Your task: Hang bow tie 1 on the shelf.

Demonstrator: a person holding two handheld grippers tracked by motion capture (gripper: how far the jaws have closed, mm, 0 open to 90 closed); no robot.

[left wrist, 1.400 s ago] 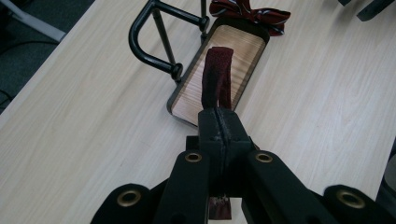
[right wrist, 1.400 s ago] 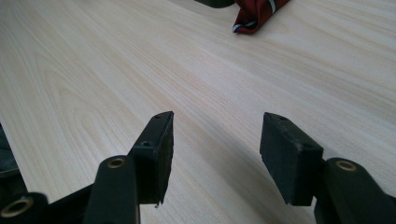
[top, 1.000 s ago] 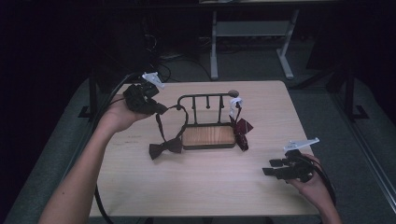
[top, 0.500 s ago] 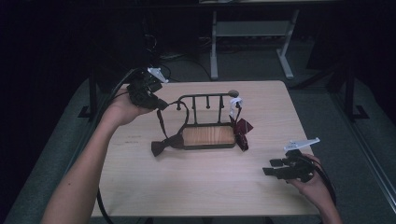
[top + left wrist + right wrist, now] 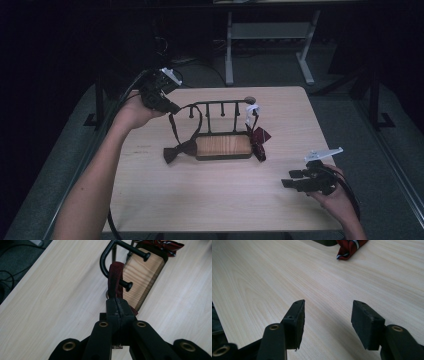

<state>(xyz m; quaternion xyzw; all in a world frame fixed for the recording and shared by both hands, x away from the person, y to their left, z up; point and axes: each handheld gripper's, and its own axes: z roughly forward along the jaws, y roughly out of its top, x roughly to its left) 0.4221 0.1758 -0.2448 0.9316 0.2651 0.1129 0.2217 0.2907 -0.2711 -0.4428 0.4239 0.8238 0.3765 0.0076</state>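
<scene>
A black metal rack (image 5: 220, 105) with pegs stands on a wooden base (image 5: 223, 146) mid-table. A dark red bow tie (image 5: 179, 151) lies at the base's left end. Its strap (image 5: 172, 125) rises to my left gripper (image 5: 173, 107), which is shut on it beside the rack's left end. In the left gripper view the jaws (image 5: 117, 301) pinch the strap (image 5: 115, 277) just before a peg (image 5: 127, 286) and the rack's curved end (image 5: 105, 257). A striped red bow tie (image 5: 259, 137) hangs at the rack's right end. My right gripper (image 5: 292, 179) rests open and empty near the front right corner.
A white tag (image 5: 252, 108) sits on the rack's right post. The striped tie (image 5: 349, 247) lies ahead of the open right gripper (image 5: 328, 322), with bare table (image 5: 262, 277) between. A dark desk frame (image 5: 270, 45) stands beyond the table's far edge.
My left gripper has shifted slightly away and to the right with the strap in it, and the bow has slid a little toward the rack. The right gripper has kept still.
</scene>
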